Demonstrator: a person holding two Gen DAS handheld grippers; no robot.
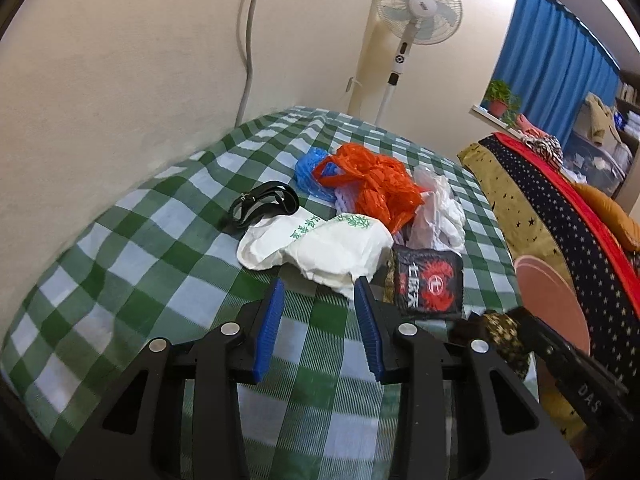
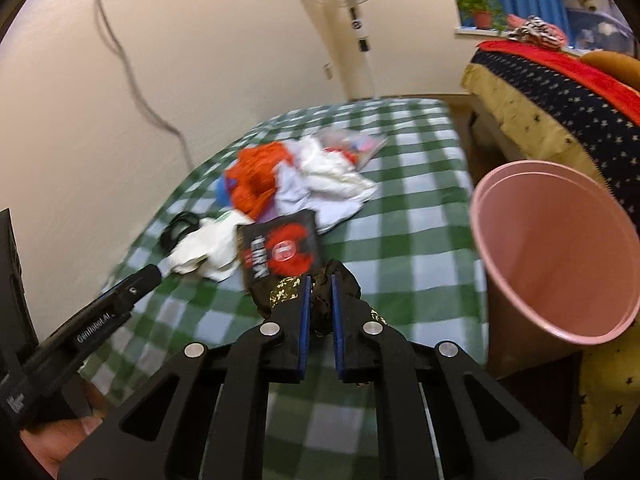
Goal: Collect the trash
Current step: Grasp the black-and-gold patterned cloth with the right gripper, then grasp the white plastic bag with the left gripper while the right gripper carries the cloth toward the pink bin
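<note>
The trash lies in one loose heap toward the middle of the checked tabletop (image 1: 132,264): one orange plastic bag (image 1: 372,184), one blue bag (image 1: 310,172) behind it toward the wall edge, one clear bag (image 1: 438,208) on the side nearer the bin, two crumpled white paper wrappers with green print (image 1: 320,248), one coiled black strap (image 1: 264,204) and one black-and-red snack packet (image 1: 430,282). The packet lies flat at the near end of the heap, its long axis running roughly from the near edge toward the far edge. The right tool (image 2: 320,308) is clamped on one dark crumpled wrapper with gold specks (image 2: 286,292), held above the near edge. The left tool (image 1: 320,292) stands apart, empty, its tips just short of the white wrappers. One pink bin (image 2: 560,256) stands open-mouthed off the right edge.
</note>
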